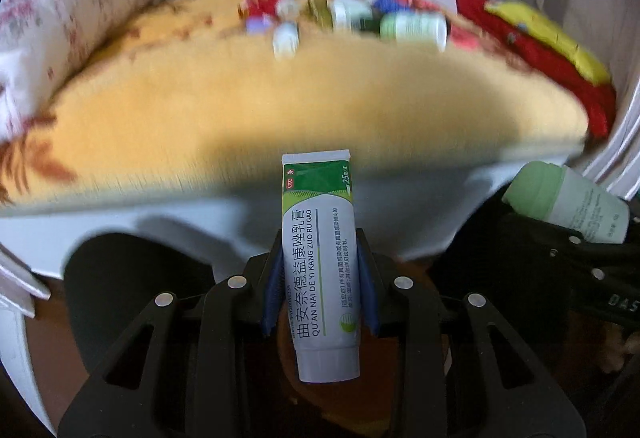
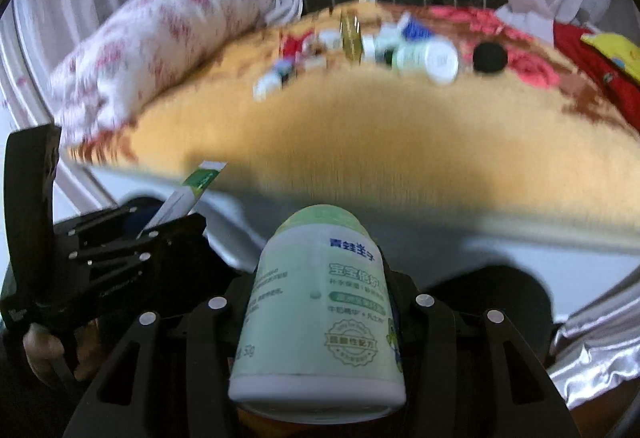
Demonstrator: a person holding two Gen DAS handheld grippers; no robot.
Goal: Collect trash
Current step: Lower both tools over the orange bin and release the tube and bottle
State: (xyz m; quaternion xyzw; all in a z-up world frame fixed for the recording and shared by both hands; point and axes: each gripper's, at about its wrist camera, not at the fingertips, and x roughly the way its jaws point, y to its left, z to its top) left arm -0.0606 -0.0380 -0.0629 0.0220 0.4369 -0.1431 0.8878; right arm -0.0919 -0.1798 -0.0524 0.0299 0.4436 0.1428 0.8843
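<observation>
The left gripper (image 1: 320, 278) has its jaws clamped on a smooth white-and-green ointment tube (image 1: 322, 266), crimped end forward. The right gripper (image 2: 320, 302) has its jaws clamped on a rounded pale-green plastic bottle (image 2: 320, 310). Both hang before the fuzzy orange bed blanket (image 1: 320, 94), where small bottles (image 1: 412, 28) lie scattered.

The left tool (image 1: 320, 278) is gripping a green-and-white ointment tube (image 1: 320, 270) upright between its blue pads. Beyond, small bottles (image 1: 412, 27) are lying scattered on the orange-blanketed bed (image 1: 280, 98).
</observation>
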